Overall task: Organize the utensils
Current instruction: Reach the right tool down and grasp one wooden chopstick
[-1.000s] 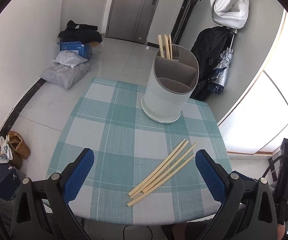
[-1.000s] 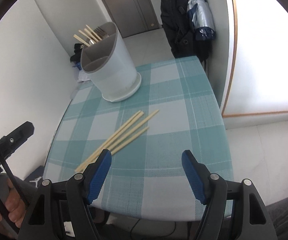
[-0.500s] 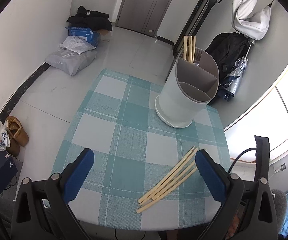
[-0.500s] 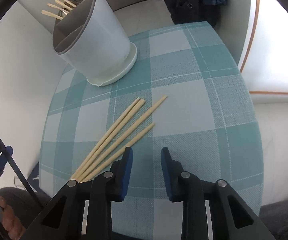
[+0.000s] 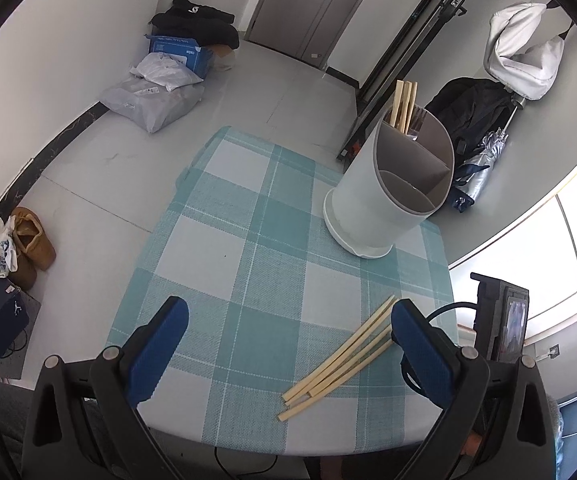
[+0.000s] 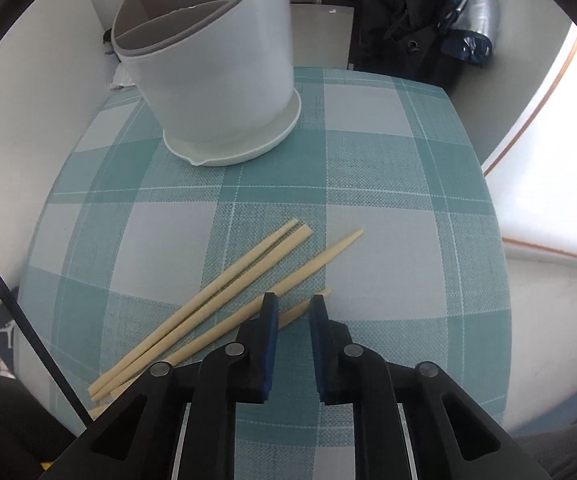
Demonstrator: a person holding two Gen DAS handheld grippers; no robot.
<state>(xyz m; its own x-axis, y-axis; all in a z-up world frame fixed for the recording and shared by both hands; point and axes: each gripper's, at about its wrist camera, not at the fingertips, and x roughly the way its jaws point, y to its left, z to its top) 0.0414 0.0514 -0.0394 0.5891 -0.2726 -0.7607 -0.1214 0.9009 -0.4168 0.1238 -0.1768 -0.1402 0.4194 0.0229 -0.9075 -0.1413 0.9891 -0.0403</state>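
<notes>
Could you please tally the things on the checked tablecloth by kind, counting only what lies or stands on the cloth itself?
Loose chopsticks: 4
White utensil holder: 1
Total: 5

Left gripper [image 5: 284, 336]: black plastic frame, two angled arms, each ending in a blue pad [image 5: 156, 350]. Round silver screws [image 5: 109, 354] sit at the arm joints.

Right gripper [image 6: 293, 308]: same build, black linkage arms with silver screws [image 6: 234, 348], and blue pads [image 6: 269, 330] lining the inner faces of the fingers.

From the left wrist view, the right unit's black upright housing [image 5: 500, 316] shows a small screen, with a black cable [image 5: 448, 307] looping off it. A black cable [image 6: 20, 312] also crosses the right wrist view's left edge.
</notes>
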